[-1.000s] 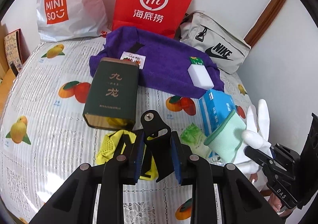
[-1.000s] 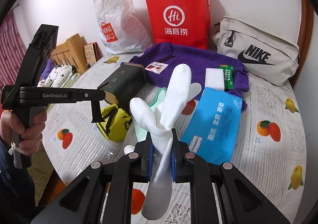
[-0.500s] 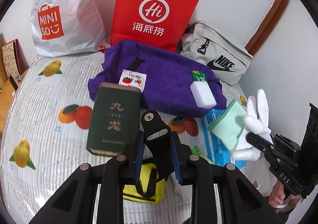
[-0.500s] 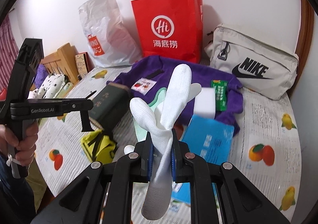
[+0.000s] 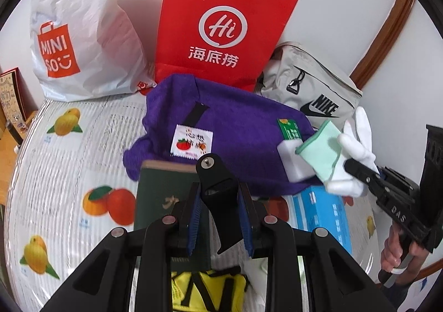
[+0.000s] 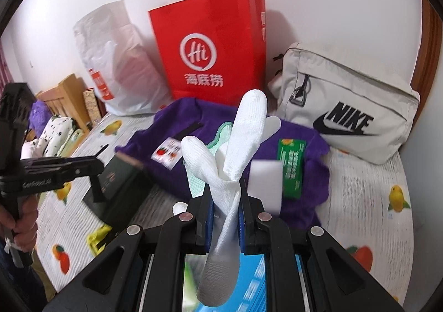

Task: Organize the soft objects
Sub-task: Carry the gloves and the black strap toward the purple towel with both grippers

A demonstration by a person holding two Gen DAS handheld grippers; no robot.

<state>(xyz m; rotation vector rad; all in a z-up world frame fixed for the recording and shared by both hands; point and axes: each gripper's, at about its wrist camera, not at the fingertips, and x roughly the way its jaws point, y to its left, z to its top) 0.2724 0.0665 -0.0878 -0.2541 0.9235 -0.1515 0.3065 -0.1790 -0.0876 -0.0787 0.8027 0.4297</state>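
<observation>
Our right gripper [image 6: 224, 224] pinched a white glove [image 6: 235, 162] and held it in the air above the purple towel [image 6: 304, 173]. Our left gripper [image 5: 218, 224] was closed on nothing, hovering over the dark green box [image 5: 160, 195].

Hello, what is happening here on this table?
A person holds a tool in each hand. The right tool is shut on a white glove with a mint cuff, lifted above the purple towel. The left tool holds only a black plastic piece over the dark green box.
</observation>
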